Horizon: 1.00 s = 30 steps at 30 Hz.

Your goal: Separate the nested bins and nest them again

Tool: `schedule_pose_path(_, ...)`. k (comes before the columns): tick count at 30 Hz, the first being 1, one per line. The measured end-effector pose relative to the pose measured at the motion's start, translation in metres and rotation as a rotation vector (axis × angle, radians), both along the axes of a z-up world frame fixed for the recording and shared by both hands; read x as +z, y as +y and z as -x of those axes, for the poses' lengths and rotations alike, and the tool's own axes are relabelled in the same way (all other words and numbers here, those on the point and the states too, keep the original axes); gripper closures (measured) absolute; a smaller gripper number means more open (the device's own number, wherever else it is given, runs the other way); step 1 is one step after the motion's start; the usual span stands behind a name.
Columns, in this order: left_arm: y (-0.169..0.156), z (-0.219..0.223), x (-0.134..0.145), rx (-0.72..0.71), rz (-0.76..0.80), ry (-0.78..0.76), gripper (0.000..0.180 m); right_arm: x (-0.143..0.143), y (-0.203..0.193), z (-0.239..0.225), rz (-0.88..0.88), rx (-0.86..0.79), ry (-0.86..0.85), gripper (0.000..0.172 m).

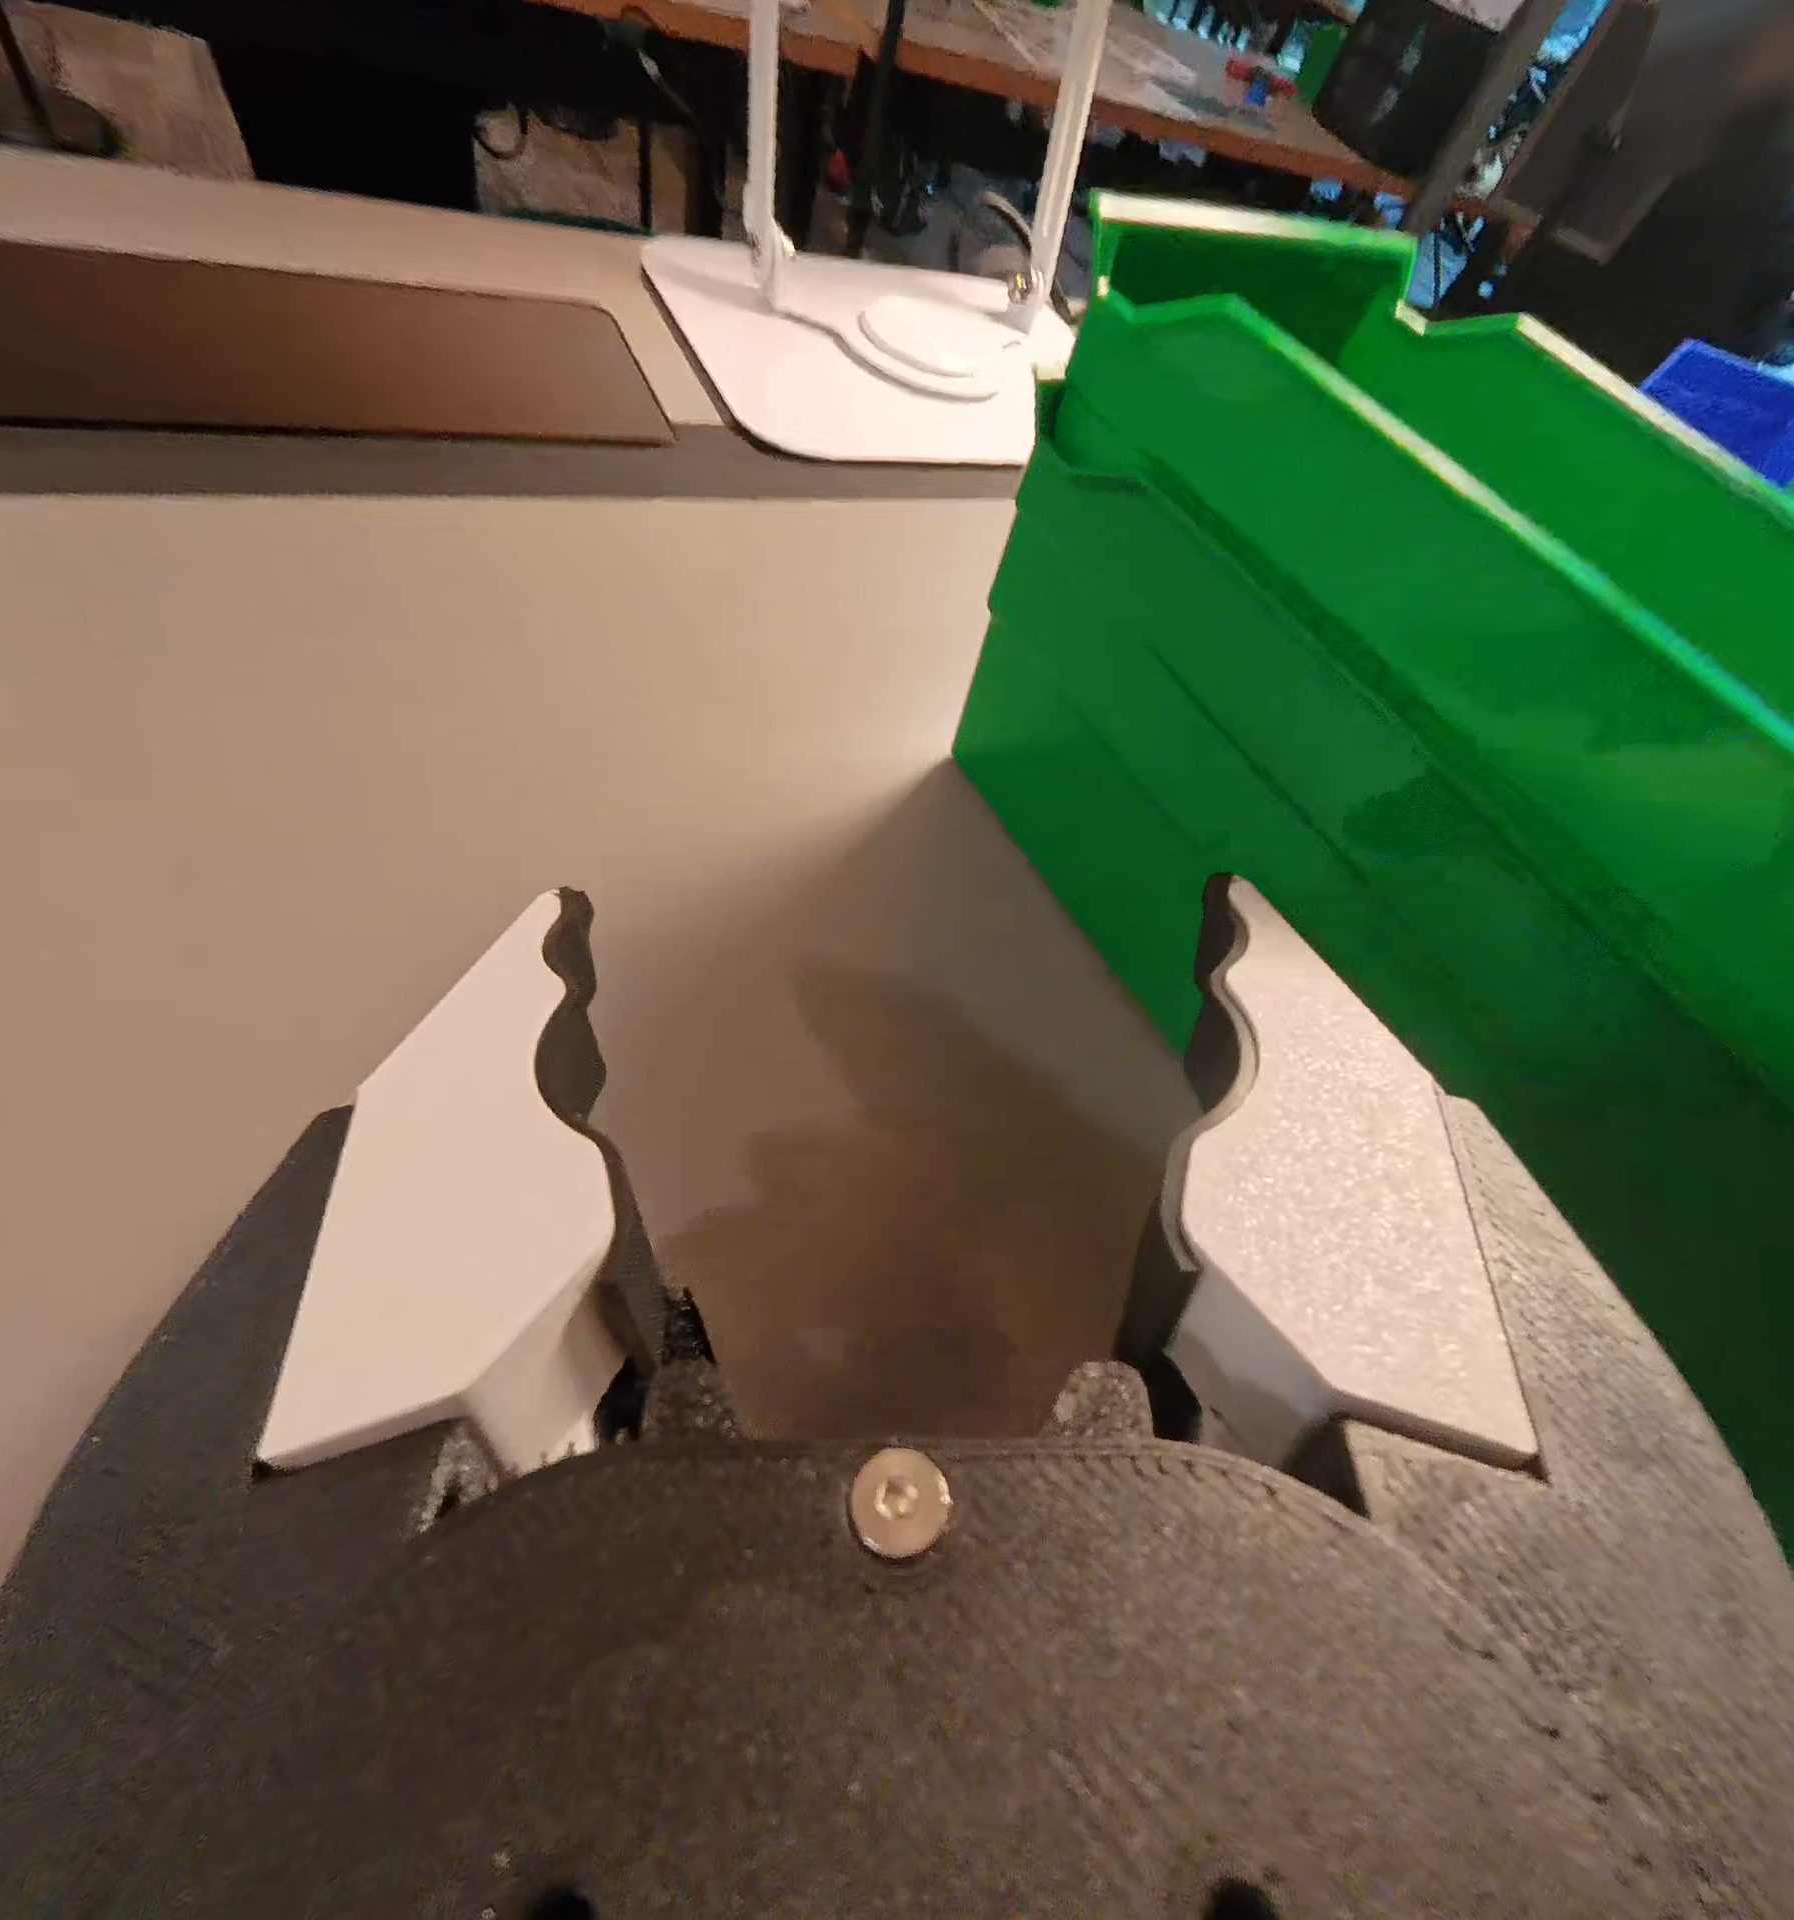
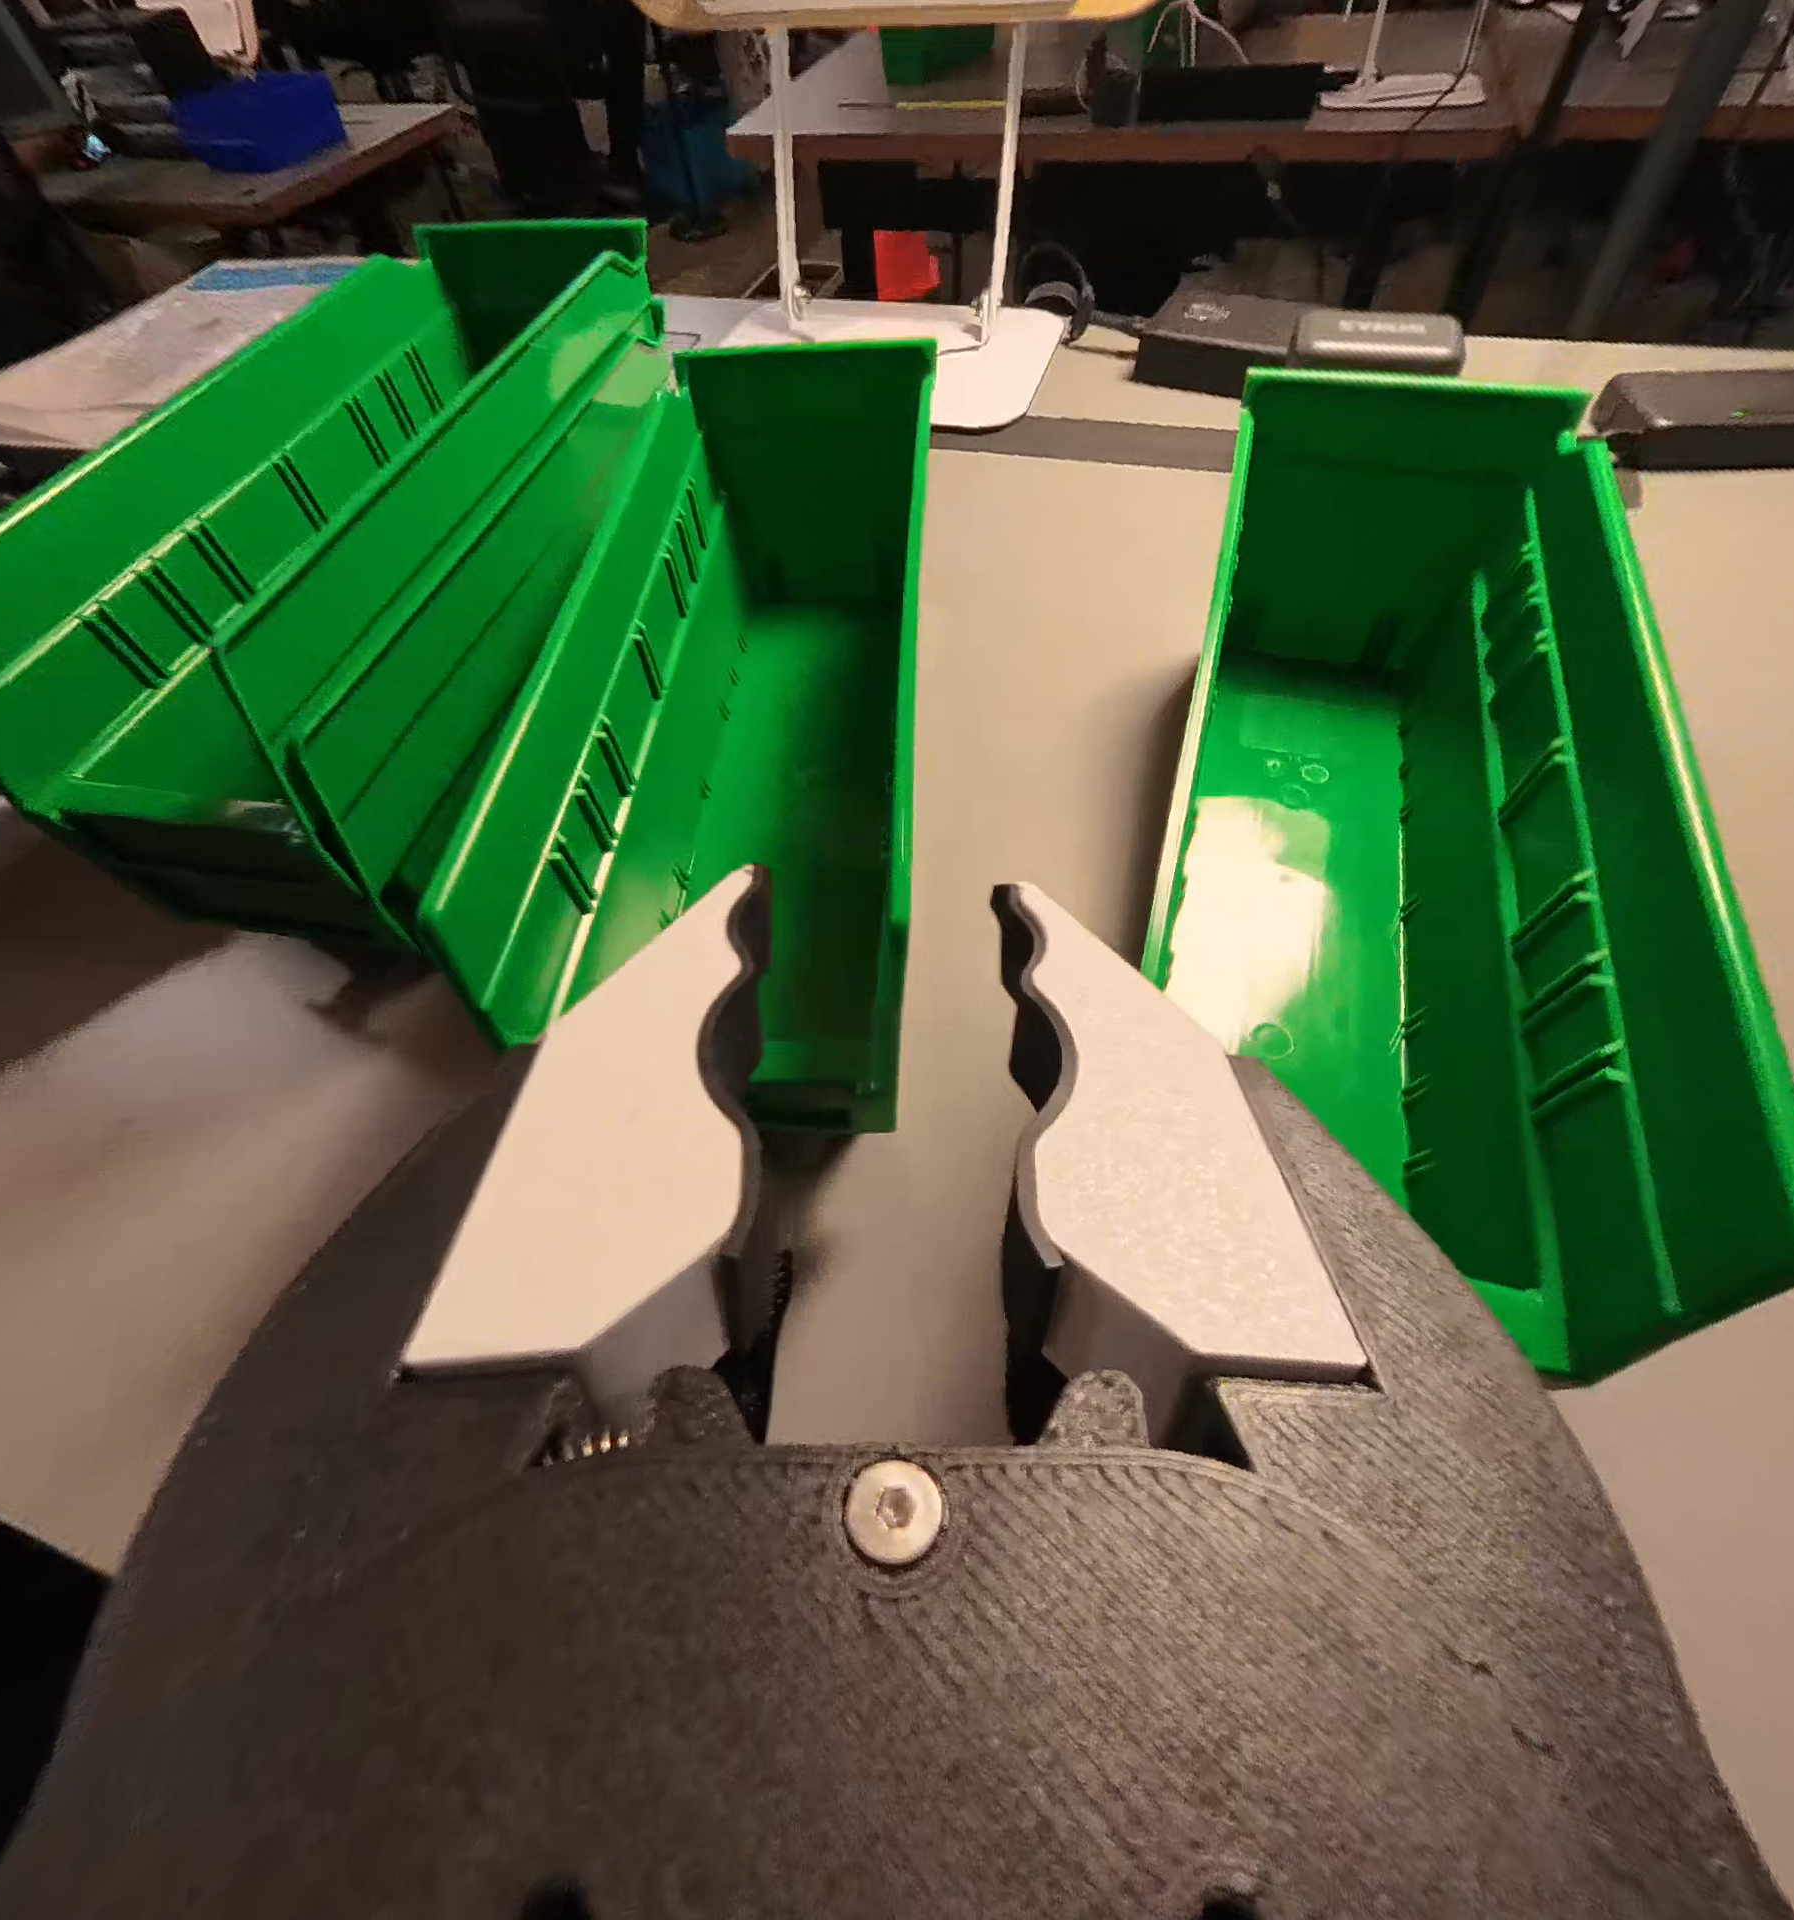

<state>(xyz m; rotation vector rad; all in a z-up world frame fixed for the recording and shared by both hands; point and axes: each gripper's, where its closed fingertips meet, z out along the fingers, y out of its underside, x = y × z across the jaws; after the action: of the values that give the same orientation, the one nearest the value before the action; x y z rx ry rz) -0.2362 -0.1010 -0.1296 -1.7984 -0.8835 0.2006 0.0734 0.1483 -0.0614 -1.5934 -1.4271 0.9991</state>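
In the right wrist view a stack of nested green bins sits at the left, fanned apart. A further green bin leans against its right side. A single green bin stands apart on the right. My right gripper is open. The leaning bin's right wall runs between its fingers, with a gap to each pad. In the left wrist view my left gripper is wide open and empty over the bare table. The green stack is just to its right, and the right fingertip is close to the stack's side.
The grey table lies to the left of the stack. A white stand base sits at the far edge and also shows in the right wrist view. Black devices lie at the back right. Workbenches are beyond.
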Motion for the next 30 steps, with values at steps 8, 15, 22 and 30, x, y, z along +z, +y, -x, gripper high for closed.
schedule_pose_path(8, 0.000, -0.020, -0.003, -0.067, -0.025, -0.041, 0.066, 0.007, -0.035, 0.065, 0.017, 0.263, -0.312, 0.044)
schedule_pose_path(15, -0.002, -0.020, -0.003, -0.063, -0.046, -0.062, 0.066, -0.023, -0.039, 0.123, -0.041, 0.287, -0.588, 0.026)
schedule_pose_path(22, -0.004, -0.020, -0.002, -0.055, -0.057, -0.070, 0.066, -0.051, -0.034, 0.145, -0.171, 0.263, -0.775, 0.033)
schedule_pose_path(30, -0.004, -0.021, -0.002, -0.057, -0.050, -0.064, 0.066, -0.050, -0.032, 0.157, -0.151, 0.266, -0.791, 0.053)
